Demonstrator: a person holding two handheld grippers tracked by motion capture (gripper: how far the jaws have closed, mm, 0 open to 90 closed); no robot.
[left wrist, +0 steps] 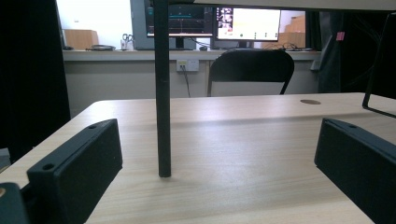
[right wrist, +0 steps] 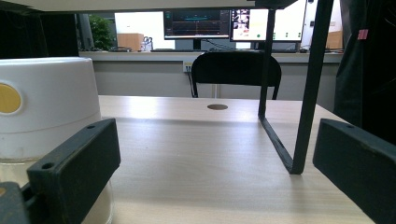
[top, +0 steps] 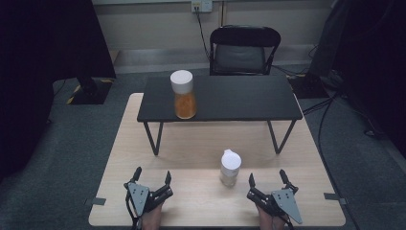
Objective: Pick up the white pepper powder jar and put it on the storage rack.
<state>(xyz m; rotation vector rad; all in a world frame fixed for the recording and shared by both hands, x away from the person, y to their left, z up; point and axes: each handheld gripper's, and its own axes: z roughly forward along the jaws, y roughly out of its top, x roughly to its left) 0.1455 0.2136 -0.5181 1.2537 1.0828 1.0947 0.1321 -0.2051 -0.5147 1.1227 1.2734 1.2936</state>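
White-capped small jar [top: 230,167] just left of right tool [top: 268,180], both tools gaping, empty, left tool [top: 152,176] well apart

A black raised shelf [top: 220,98] stands on the light wooden table [top: 191,143], its thin metal legs [left wrist: 162,93] resting on the tabletop. A tall jar [top: 184,95] with a white lid and orange contents stands upright near the shelf's left front edge. Behind the table: a black folding chair [top: 244,50], a wall socket [top: 201,5] with a plugged cable. Monitors [right wrist: 194,24] sit on a far counter.
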